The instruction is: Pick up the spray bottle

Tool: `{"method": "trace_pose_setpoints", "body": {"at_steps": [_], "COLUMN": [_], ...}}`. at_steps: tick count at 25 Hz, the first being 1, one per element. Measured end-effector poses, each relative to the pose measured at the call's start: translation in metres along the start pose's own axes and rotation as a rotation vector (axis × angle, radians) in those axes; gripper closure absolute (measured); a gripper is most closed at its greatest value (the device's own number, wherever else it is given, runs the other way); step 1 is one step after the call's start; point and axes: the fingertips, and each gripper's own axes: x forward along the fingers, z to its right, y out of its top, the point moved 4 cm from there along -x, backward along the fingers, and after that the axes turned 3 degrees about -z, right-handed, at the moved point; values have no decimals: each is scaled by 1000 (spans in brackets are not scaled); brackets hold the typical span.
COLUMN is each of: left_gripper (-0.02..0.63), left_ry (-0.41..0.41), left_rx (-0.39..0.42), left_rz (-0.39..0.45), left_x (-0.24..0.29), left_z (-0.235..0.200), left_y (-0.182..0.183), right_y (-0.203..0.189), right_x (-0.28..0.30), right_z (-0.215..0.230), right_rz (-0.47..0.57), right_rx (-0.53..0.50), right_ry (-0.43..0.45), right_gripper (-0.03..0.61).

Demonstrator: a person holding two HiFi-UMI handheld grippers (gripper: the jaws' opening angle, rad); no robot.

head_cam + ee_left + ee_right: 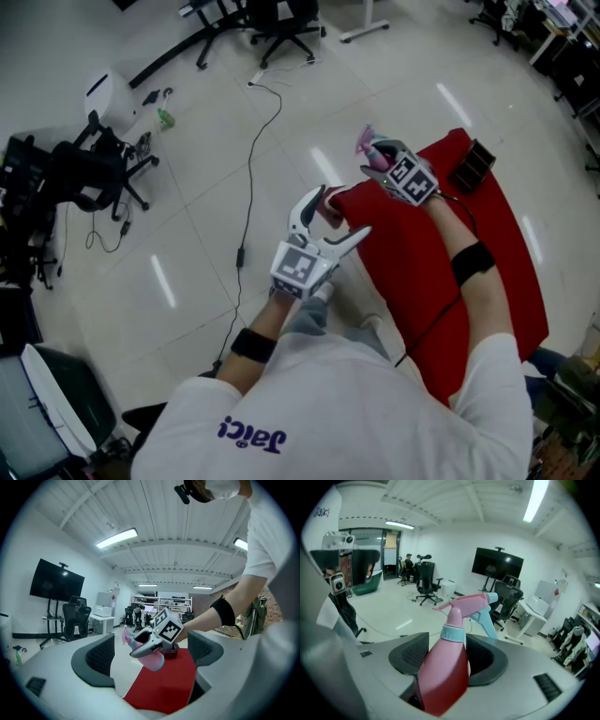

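Observation:
The pink spray bottle [444, 670] with a light blue collar and trigger stands tilted between the jaws of my right gripper [449, 660], which is shut on its body. In the head view the right gripper [380, 157] holds the bottle [367, 143] in the air over the far left corner of the red cloth [441, 272]. My left gripper [339, 214] hovers by the cloth's left edge, open and with nothing in it. The left gripper view looks between the jaws of my left gripper [150, 656] at the bottle [153, 660] held above the cloth [164, 688].
A small dark box [472, 166] sits at the far end of the red cloth. On the pale floor to the left lie a black cable [249, 178] and office chairs [89, 173]. A screen on a stand [497, 564] is across the room.

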Motion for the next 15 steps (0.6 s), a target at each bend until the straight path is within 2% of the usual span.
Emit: {"method": "trace_pose_setpoints", "body": {"at_steps": [6, 10, 15], "left_gripper": [116, 123, 123], "left_ry": [-64, -115, -189], "left_rx": [8, 33, 85], "left_rz": [7, 10, -3], "left_x": [8, 15, 26], "left_z": [17, 28, 46], "left_y": [11, 8, 10], "right_y": [30, 36, 20], "right_x": [-77, -131, -202], "right_z": [4, -5, -18], "right_rz": [213, 280, 334], "right_rx": [78, 60, 110], "right_ry": [-94, -178, -312], "right_gripper": [325, 325, 325]}}
